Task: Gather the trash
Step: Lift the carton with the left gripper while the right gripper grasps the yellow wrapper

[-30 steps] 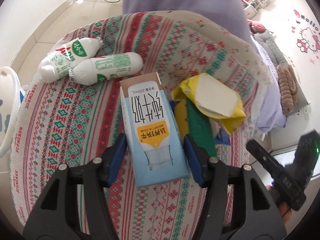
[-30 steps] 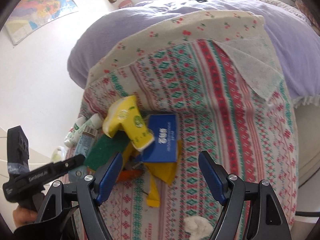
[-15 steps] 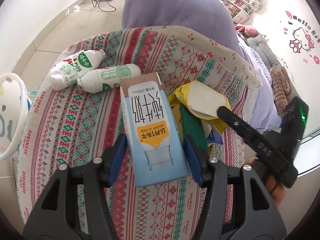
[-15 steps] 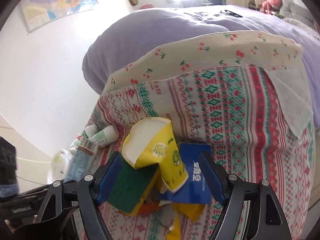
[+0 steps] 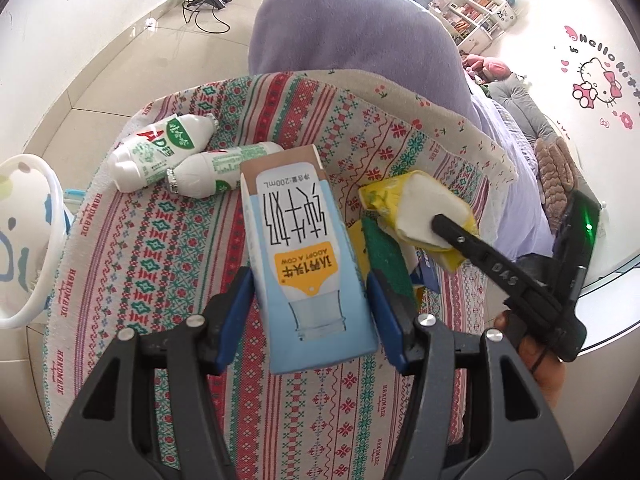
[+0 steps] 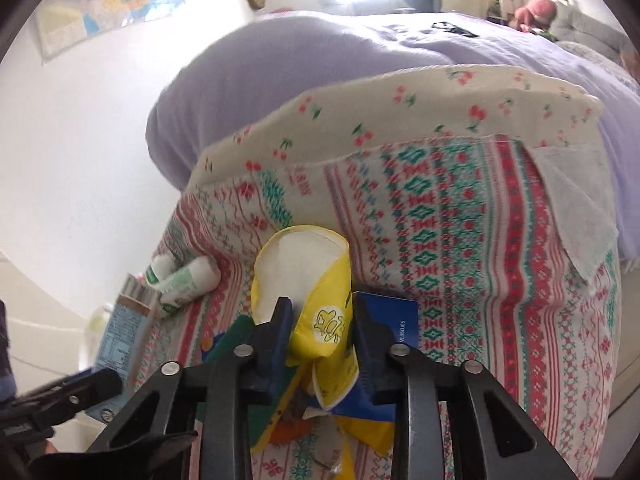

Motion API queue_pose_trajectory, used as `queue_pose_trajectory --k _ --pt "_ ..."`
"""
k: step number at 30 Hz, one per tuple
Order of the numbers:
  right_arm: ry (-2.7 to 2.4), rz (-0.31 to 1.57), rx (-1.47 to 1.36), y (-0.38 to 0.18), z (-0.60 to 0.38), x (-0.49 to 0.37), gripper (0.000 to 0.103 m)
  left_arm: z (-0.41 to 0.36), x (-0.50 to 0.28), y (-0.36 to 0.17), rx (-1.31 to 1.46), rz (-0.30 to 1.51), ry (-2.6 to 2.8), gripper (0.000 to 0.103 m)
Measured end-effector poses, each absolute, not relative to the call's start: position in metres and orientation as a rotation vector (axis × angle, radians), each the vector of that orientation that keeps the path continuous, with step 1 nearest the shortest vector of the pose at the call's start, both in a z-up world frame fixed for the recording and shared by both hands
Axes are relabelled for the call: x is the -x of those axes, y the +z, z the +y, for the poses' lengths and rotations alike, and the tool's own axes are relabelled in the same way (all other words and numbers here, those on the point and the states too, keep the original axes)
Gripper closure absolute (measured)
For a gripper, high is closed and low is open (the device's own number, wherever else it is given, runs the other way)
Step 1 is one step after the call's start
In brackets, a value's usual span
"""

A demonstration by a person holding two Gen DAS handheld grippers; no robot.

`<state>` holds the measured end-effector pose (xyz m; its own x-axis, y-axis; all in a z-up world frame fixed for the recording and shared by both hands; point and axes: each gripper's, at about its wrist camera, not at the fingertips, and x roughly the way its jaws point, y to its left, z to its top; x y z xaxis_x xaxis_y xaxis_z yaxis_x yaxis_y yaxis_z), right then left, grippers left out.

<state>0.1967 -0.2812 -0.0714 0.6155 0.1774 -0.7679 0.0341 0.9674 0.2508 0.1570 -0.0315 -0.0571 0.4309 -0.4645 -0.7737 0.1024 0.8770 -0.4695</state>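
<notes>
At centre frame the left gripper [image 5: 310, 308] clamps a blue milk carton [image 5: 304, 256] above the patterned cloth [image 5: 132, 256], while the right gripper [image 6: 322, 338], whose jaws have just been closing, pinches a crumpled yellow paper cup [image 6: 308, 288] at lower centre.

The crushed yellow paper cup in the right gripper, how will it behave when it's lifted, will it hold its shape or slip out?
The crushed yellow paper cup will probably keep buckling: its wall is already creased and flattened where the right gripper, whose jaws have just been closing, pinches it. It looks empty, with a bare white inside, so likely very light. The pinch sits on thin folded wall, so it may twist or sag rather than slip.
</notes>
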Motion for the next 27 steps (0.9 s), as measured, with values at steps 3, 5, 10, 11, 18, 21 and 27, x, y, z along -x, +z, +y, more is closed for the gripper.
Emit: queue_pose_trajectory --k 3,5,10,11,18,21,27 --pt "0.061 0.853 -0.270 -0.059 -0.287 -0.187 0.077 -0.030 -0.156 -0.054 0.377 1.059 -0.373 0.044" --pt "0.057 0.827 -0.285 -0.053 -0.290 -0.182 0.077 -0.029 -0.156 -0.051 0.371 1.048 -0.375 0.044" --pt "0.060 0.771 -0.274 -0.041 -0.284 -0.168 0.078 -0.020 -0.157 -0.046 0.379 1.027 -0.368 0.044" --pt "0.067 0.762 -0.270 -0.038 -0.281 -0.165 0.078 -0.018 -0.158 -0.046 0.382 1.024 -0.365 0.044" --pt "0.125 0.707 -0.227 -0.024 -0.254 -0.149 0.078 0.003 -0.158 -0.040 0.387 0.994 -0.334 0.044" --pt "0.159 0.709 -0.198 -0.023 -0.235 -0.147 0.078 0.016 -0.158 -0.038 0.390 0.987 -0.309 0.044" --pt "0.225 0.734 -0.148 -0.029 -0.195 -0.143 0.078 0.058 -0.160 -0.039 0.413 0.996 -0.201 0.044"
